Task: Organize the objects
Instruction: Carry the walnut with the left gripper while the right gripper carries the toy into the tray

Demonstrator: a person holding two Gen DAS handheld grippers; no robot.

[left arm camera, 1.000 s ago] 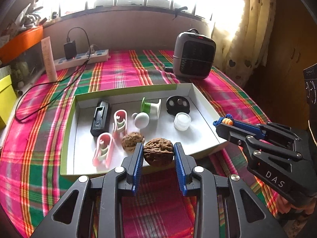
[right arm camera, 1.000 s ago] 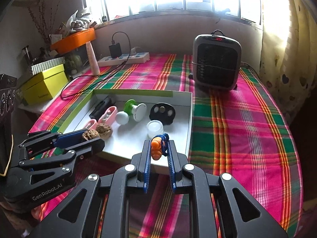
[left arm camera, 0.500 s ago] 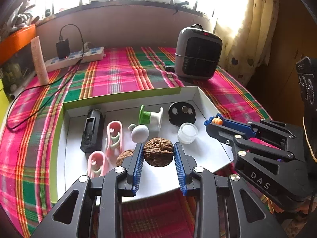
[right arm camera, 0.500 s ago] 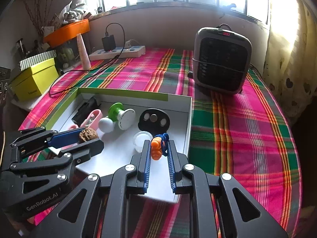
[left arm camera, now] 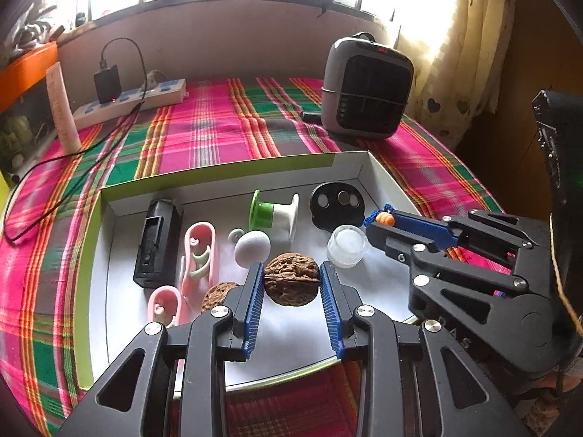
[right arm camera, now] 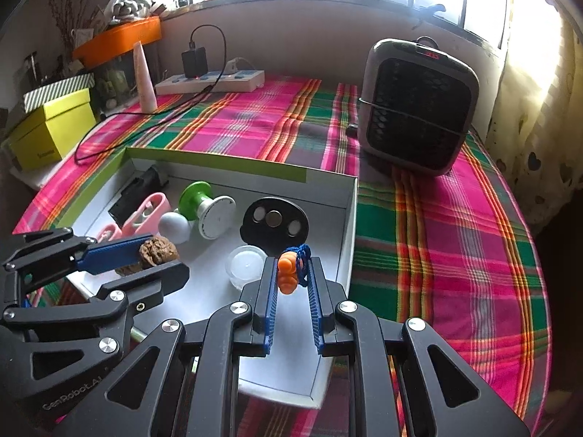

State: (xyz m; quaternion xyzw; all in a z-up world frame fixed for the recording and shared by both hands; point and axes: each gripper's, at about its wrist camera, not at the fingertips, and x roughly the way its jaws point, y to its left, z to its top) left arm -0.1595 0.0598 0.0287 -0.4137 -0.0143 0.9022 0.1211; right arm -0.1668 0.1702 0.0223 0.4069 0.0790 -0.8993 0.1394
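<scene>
The walnut, hard, light and ridged, sat low in the frame's centre, pinched across its width by the left gripper above the white tray. Centre-right, the right gripper clamped a small orange charm, probably soft, on blue cord.

A counter draped in pink-and-green plaid cloth carried a shallow white tray with a green rim near its front edge. Behind it to the right stood a grey heater; a white power strip with a black charger plugged in lay at the back left, beside an upright pale tube.
</scene>
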